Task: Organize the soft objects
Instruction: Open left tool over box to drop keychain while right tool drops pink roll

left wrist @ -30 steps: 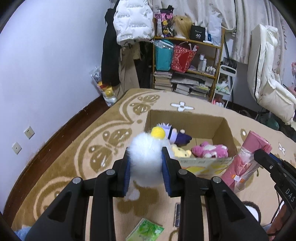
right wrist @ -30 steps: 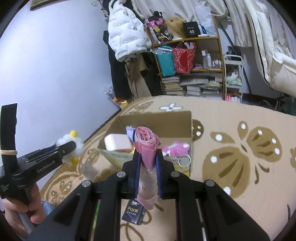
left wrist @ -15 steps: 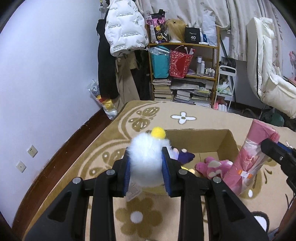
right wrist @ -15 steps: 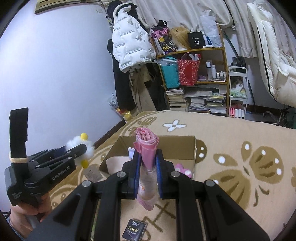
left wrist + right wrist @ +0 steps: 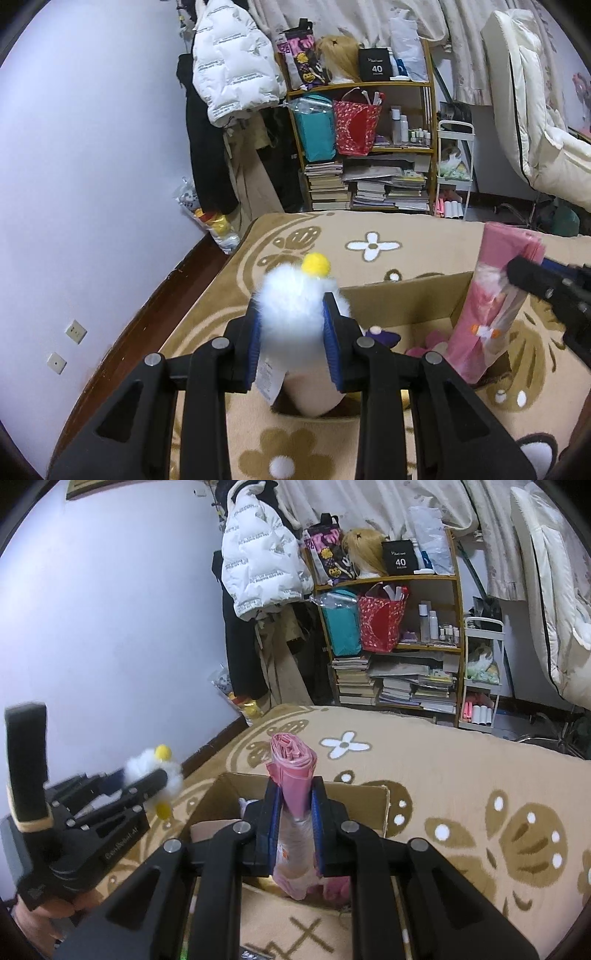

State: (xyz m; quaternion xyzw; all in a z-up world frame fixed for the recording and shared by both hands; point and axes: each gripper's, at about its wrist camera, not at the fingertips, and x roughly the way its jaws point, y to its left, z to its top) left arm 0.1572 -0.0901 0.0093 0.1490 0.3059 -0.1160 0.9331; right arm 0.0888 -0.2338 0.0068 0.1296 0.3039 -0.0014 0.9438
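Observation:
My left gripper (image 5: 291,332) is shut on a fluffy white plush toy (image 5: 291,314) with a yellow pompom, held over the near left part of an open cardboard box (image 5: 406,299). My right gripper (image 5: 294,814) is shut on a pink rolled plastic pack (image 5: 293,764), held upright over the same box (image 5: 369,794). The pack also shows in the left wrist view (image 5: 495,302), at the box's right side. Inside the box lie a purple plush (image 5: 384,336) and a pink plush (image 5: 428,341). The white toy shows at the left in the right wrist view (image 5: 151,771).
The box stands on a beige patterned carpet (image 5: 369,243). A wooden shelf (image 5: 369,147) with books and bags stands at the back. Coats (image 5: 229,81) hang to its left. A white wall (image 5: 92,166) runs along the left. A white folded mattress (image 5: 535,122) leans at the right.
Both grippers have risen and moved forward over the box, each still holding its object. The box now lies lower and closer beneath them.

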